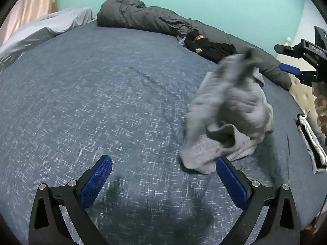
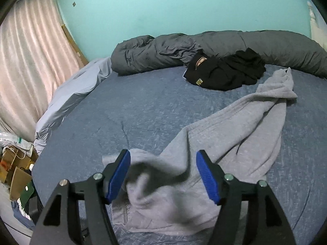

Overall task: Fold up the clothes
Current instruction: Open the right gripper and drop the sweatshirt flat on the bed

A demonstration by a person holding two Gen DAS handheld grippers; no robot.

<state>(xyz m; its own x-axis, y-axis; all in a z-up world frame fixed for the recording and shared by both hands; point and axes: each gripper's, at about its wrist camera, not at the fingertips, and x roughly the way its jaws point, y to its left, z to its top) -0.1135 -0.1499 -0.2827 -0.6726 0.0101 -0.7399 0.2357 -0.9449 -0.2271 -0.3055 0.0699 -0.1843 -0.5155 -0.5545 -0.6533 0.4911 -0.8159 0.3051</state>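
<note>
Both pairs of jaws stand spread wide, pinching nothing. Between the blue pads of the right gripper [image 2: 163, 175] lies a bunched, blurred fold of the grey sweatshirt [image 2: 235, 126], though neither pad visibly presses on it. That garment sprawls crumpled over the blue bedspread [image 2: 143, 106], one long part stretching away toward the far side of the bed. The left gripper [image 1: 163, 180] hovers over bare bedspread, its right pad just beside the near edge of the same grey heap (seen from this side as a rumpled mound). Its shadow falls dark on the cover beneath it.

Beyond the sweatshirt, near the far edge of the bed, lies a black garment [image 2: 226, 71] in a loose pile, touching a long rolled grey duvet [image 2: 155, 51] that runs along the turquoise wall [image 2: 173, 10]. A pale pillow [image 2: 81, 83] sits at the left end, with a pinkish curtain [image 2: 32, 61] behind it. Cardboard boxes [image 2: 16, 163] clutter the floor beside the bed.
</note>
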